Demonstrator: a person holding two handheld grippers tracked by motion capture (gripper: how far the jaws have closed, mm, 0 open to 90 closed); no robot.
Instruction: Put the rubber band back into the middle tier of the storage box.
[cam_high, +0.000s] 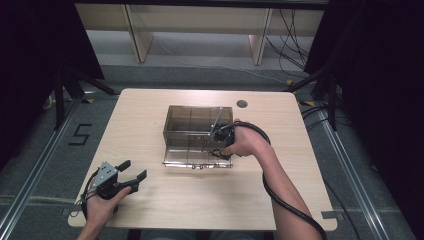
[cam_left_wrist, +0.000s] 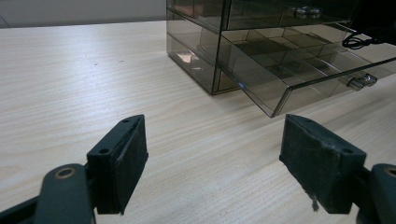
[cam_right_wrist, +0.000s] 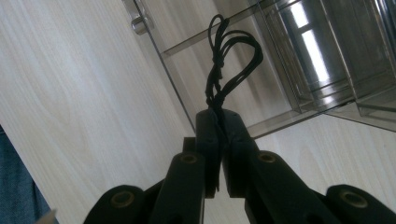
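The smoky clear drawer box (cam_high: 199, 125) sat around the middle of the surface (cam_high: 150, 210), with its bottom drawer (cam_high: 197, 156) pulled out toward the person. The right tool (cam_high: 218, 150) was over the near right corner of that open drawer, jaws pinched tight on a little bundle of black cord (cam_right_wrist: 226, 65) – the loops stuck up past the pads in the right gripper view, with the drawer's front edge and its small clear knob (cam_right_wrist: 137, 24) just behind them. I couldn't tell whether the cord was touching the drawer floor or hanging just above it.

The left tool (cam_high: 131, 172) was well away from the box, down near the front left corner of the surface, jaws spread wide with nothing between them. Its own view looked across bare wood straight at the box, nothing in the way.

Other stuff: a round dark grommet (cam_high: 242, 103) in the surface behind the box to its right, and a "5" marked on the floor (cam_high: 80, 134) off to the box's left. Wooden furniture legs (cam_high: 140, 37) stood on the floor far behind the box, with cables (cam_high: 295, 45) trailing beside them.

Hard to make out – the drawer dividers blurred together through the tinted plastic, and the hand covered most of the right tool from above. The box's top was cut off in the left gripper view.
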